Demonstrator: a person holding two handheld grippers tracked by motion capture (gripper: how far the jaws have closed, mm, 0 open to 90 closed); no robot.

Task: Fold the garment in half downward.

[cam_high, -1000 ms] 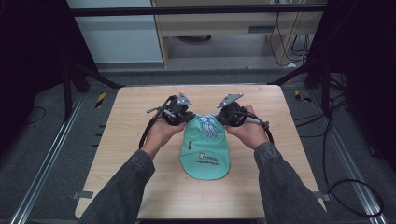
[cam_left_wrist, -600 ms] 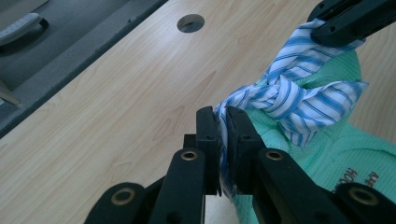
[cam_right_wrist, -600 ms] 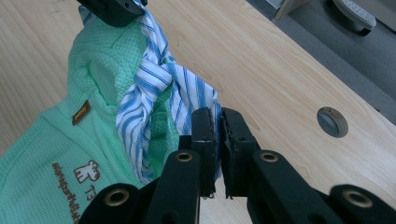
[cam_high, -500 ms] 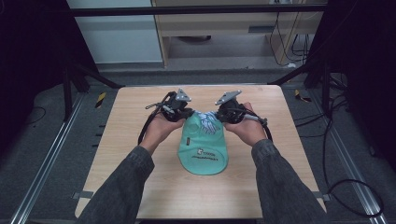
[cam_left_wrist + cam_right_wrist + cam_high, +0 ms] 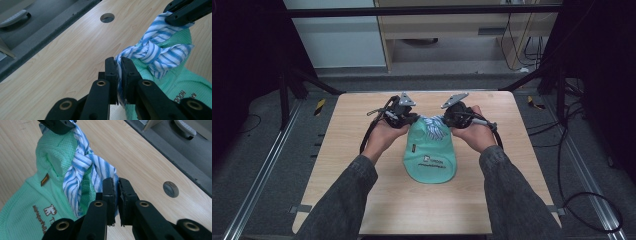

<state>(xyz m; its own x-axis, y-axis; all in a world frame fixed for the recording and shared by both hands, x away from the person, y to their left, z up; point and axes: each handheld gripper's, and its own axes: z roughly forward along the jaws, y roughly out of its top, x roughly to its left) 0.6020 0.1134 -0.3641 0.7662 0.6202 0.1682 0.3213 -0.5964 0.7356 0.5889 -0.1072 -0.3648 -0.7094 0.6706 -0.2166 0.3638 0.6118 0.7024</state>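
Grippers, left (image 5: 408, 119) and right (image 5: 450, 119), each stay pinching a striped tie end (image 5: 152, 50) on the green bag (image 5: 430, 155) mid-frame; the knot looks nearly tightened

Bright, even overhead light on the tabletop (image 5: 362, 200), dark soft-focus surroundings, sharper gripper views, faint shadows.

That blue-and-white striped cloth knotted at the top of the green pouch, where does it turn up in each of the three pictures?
High view: the striped cloth sits mid-table, at the far end of the green pouch.
Left gripper view: upper right of centre, one end pinched in the left gripper.
Right gripper view: centre left, one end pinched in the right gripper.
Shared landmark: the cloth's knot.
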